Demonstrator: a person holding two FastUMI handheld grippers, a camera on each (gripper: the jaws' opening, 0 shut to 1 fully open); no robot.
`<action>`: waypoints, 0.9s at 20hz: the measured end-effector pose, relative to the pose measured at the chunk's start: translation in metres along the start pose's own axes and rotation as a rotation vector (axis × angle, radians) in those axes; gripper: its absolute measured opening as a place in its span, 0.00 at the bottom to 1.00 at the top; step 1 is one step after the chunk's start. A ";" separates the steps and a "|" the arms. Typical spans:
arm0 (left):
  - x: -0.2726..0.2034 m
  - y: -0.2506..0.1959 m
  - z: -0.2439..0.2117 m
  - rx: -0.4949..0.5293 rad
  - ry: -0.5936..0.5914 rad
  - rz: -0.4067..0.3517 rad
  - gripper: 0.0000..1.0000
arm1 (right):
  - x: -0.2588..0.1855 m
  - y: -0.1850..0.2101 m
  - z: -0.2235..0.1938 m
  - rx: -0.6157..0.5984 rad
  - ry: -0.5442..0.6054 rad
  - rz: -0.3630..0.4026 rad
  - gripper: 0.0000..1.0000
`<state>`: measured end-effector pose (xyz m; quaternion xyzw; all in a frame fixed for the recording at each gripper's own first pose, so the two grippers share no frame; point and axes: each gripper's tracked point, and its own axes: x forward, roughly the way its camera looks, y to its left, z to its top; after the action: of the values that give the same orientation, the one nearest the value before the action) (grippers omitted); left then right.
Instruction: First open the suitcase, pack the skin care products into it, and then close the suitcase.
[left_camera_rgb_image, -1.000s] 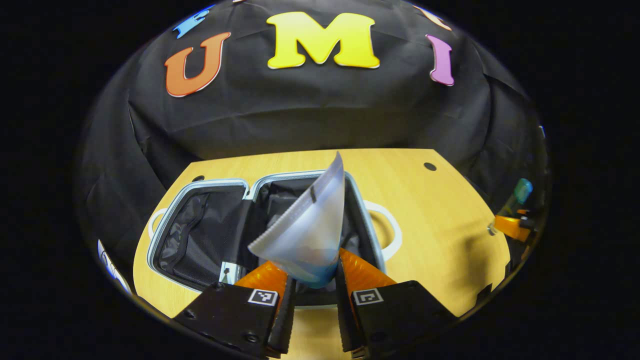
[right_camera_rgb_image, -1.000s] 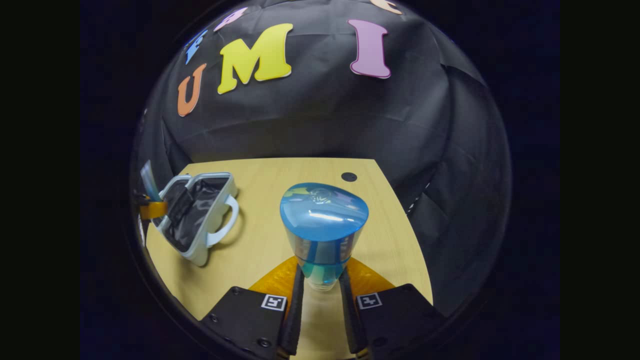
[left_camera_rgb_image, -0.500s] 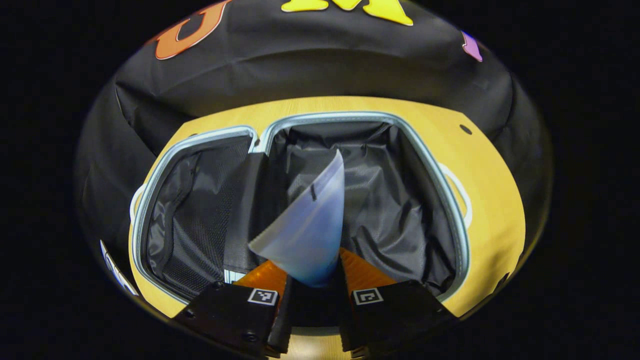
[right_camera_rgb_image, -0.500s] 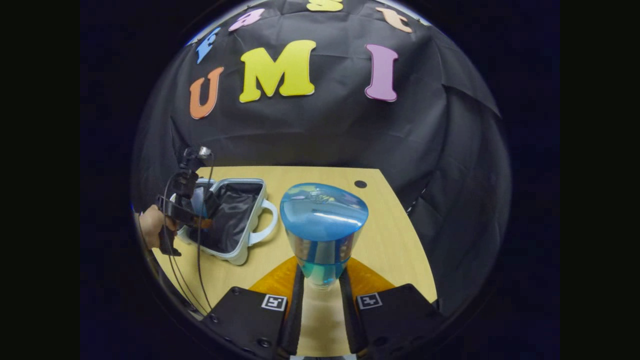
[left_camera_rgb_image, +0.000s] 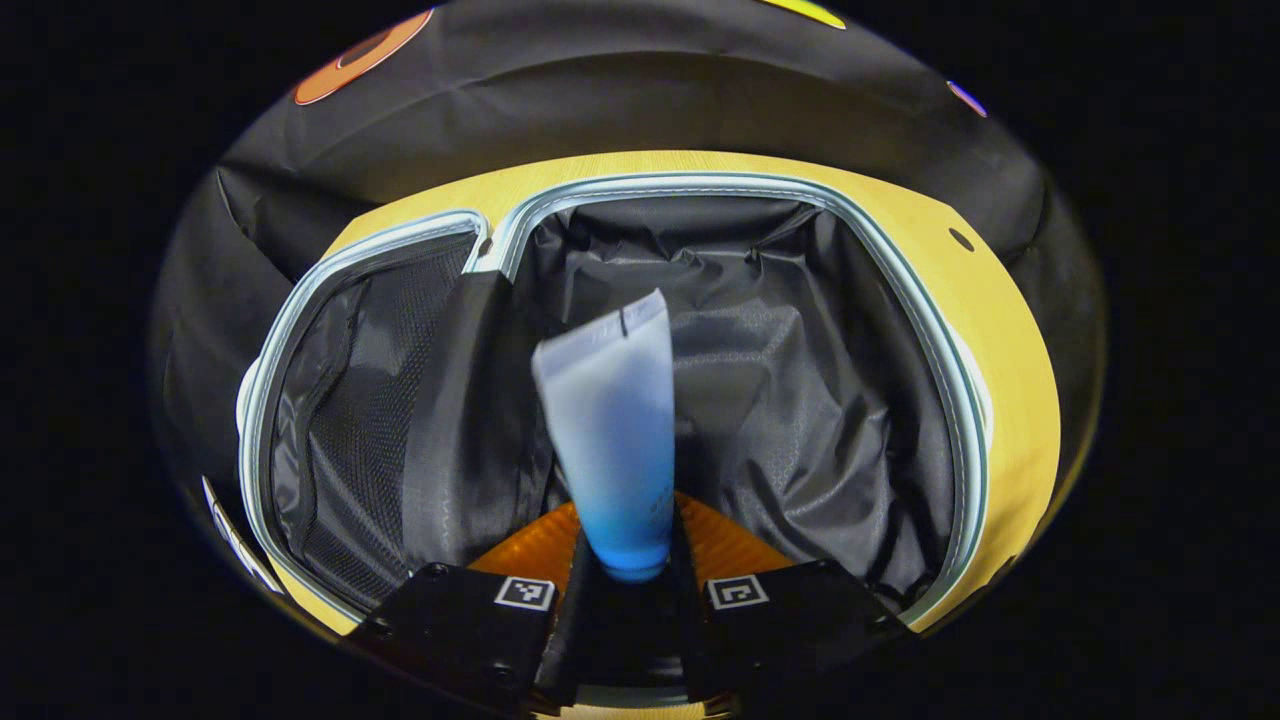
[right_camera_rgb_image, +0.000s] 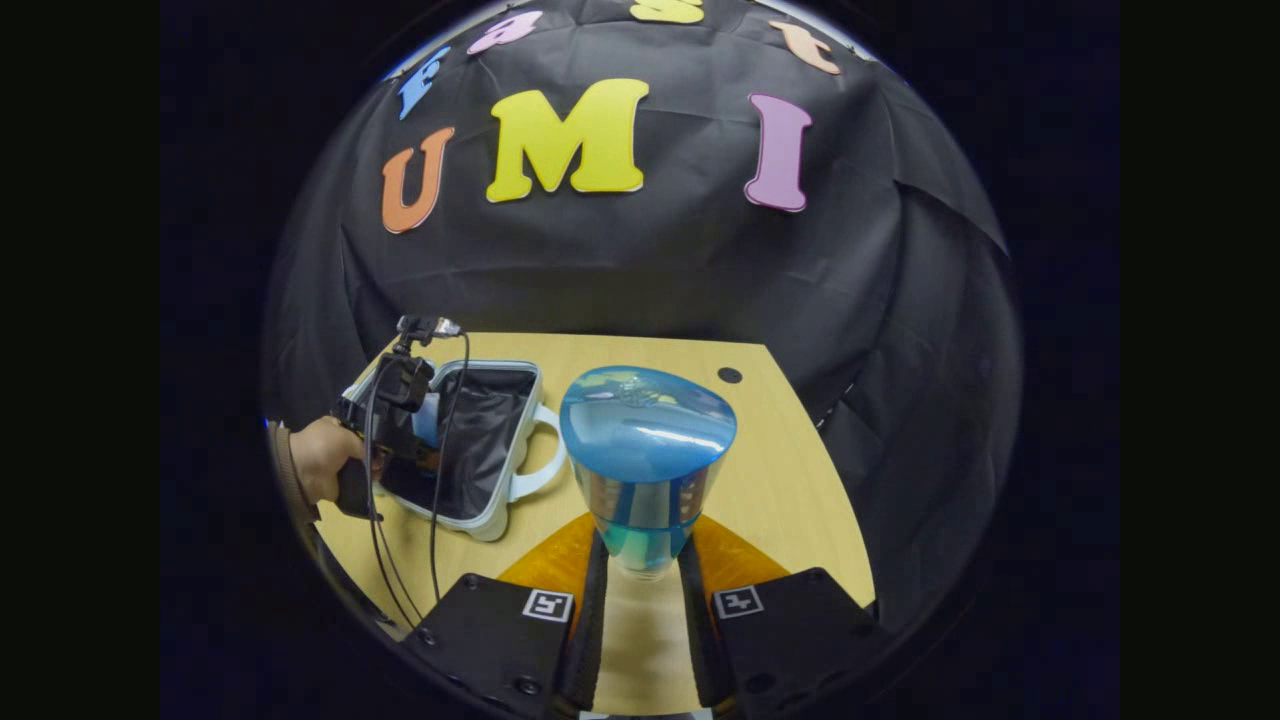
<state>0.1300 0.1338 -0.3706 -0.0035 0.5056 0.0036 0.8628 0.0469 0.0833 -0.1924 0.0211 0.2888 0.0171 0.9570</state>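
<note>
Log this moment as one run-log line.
suitcase: open | left tool: holds tube over suitcase | right tool: holds bottle above table

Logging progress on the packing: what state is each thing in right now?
suitcase: open flat on the table, both halves lined in dark fabric.
tube: held by its cap end over the right half.
bottle: held over the table.
left gripper: shut on tube.
right gripper: shut on bottle.
</note>
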 end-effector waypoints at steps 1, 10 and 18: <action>0.000 0.000 0.003 0.002 -0.002 0.003 0.42 | 0.003 0.005 0.001 -0.004 0.004 0.007 0.34; -0.010 -0.005 0.008 -0.029 -0.048 -0.024 0.61 | 0.012 0.049 0.018 -0.079 -0.003 0.094 0.32; -0.093 0.000 0.024 -0.014 -0.326 -0.110 0.77 | 0.045 0.135 0.030 -0.094 0.029 0.224 0.34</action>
<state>0.1053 0.1342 -0.2779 -0.0365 0.3580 -0.0398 0.9322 0.0981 0.2190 -0.1849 0.0080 0.2975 0.1379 0.9447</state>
